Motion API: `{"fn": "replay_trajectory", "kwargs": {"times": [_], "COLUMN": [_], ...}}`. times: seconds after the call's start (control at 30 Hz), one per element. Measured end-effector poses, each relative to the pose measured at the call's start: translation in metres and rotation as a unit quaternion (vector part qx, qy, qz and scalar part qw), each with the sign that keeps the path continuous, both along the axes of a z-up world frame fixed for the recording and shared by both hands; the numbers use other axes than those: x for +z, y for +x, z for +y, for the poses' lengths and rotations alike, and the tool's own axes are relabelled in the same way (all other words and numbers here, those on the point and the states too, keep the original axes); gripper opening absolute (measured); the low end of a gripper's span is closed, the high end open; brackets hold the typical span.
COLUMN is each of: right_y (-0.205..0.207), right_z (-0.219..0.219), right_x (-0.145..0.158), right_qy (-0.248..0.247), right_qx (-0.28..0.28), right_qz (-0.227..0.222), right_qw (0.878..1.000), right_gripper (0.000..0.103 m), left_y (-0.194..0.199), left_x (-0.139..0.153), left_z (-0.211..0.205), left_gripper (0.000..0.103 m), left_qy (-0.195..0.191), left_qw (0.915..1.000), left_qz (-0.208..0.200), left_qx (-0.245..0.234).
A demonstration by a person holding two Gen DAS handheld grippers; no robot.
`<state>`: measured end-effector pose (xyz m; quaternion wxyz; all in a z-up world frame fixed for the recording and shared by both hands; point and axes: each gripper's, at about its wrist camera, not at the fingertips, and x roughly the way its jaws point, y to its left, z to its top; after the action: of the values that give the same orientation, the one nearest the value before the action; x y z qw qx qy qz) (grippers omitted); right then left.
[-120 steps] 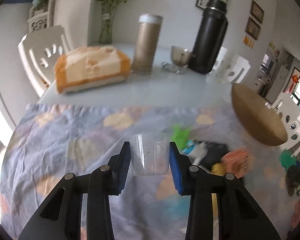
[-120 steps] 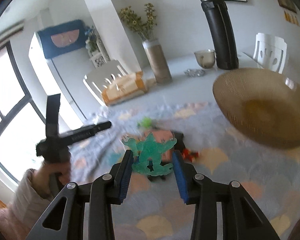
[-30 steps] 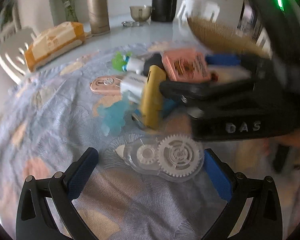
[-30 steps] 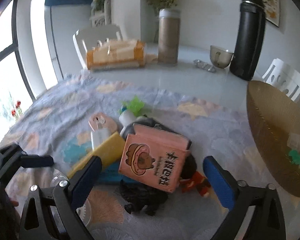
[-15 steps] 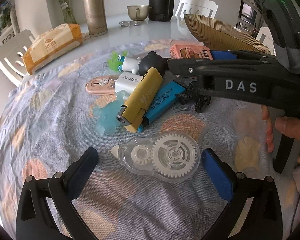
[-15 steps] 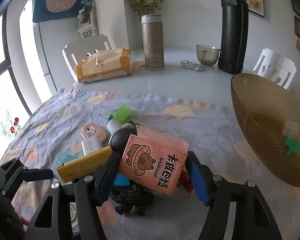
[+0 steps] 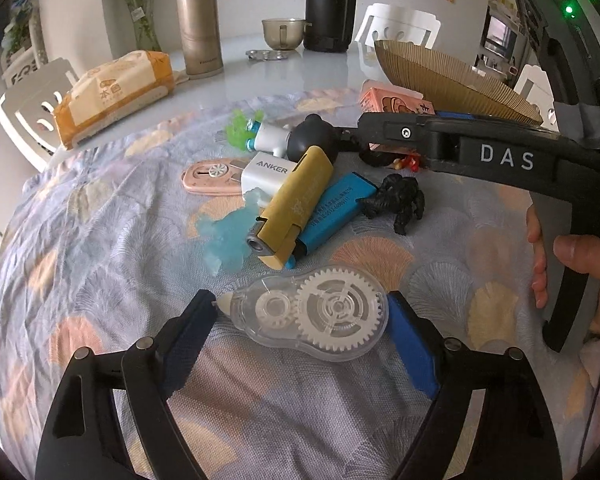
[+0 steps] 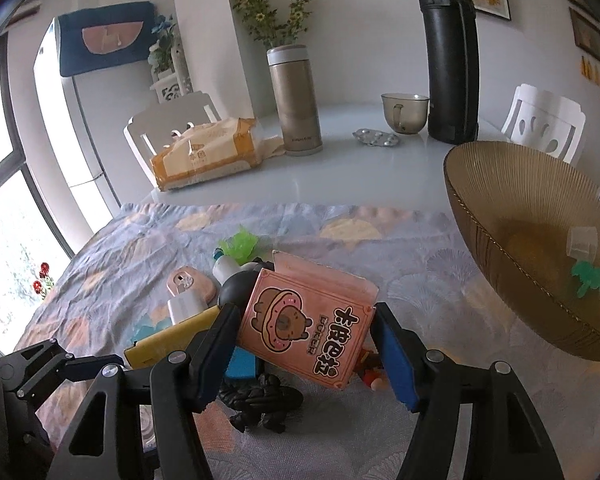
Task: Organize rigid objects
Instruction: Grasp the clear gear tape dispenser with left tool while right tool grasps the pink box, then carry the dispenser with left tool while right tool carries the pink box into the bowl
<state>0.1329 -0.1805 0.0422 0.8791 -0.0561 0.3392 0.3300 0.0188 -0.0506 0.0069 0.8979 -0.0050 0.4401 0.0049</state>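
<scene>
Over cloth | left tool (image 7: 304, 316) angled down, closing around tape dispenser (image 7: 308, 312) | right tool (image 8: 304, 344) clamps pink box (image 8: 304, 328)

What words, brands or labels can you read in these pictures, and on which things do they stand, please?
"ANKER": white charger.
"DAS": right hand-held gripper's black body.
"DONKER" beside Chinese characters: pink box.
"本色": tissue pack.
Blue lighter and steel flask: print too small to read.

Black left gripper (image 7: 304, 320), blue-padded fingers (image 7: 410, 344), silver screws.
</scene>
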Motion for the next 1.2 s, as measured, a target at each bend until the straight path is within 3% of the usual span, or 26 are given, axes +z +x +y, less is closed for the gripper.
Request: {"fn": "replay_trajectory", "kwargs": {"times": [0.63,0.83,1.07,1.2], "right_y": [-0.010,-0.011,-0.007,-0.007], "right_z": [-0.001,-0.001,-0.012,-0.028], "right_x": [0.007,0.008,0.016,0.033], "right_qy": [0.025,0.033,0.069,0.104], "right_qx": [0.021,0.023,0.022,0.015], "right_qz": [-0.020,-0.023,-0.016,-0.023], "right_qw": [0.999,0.999,0.997,0.994], "right_gripper": [0.066,0.066,0.066,0.066], "left_y": [-0.020,-0.024,-0.035,-0.031], "left_x": [0.017,0.018,0.024,0.032], "left_z": [0.023,0.033,0.041,0.040], "left_gripper": [0.084,0.084,0.084,0.084], "left_qy": [0.001,-0.016,-0.034,-0.021], "left_qw": [0.9942,0.9914,0.9863,0.9867], "left_qz": [-0.064,-0.072,-0.103,-0.107], "left_qx": [0.087,0.108,0.124,0.121]}}
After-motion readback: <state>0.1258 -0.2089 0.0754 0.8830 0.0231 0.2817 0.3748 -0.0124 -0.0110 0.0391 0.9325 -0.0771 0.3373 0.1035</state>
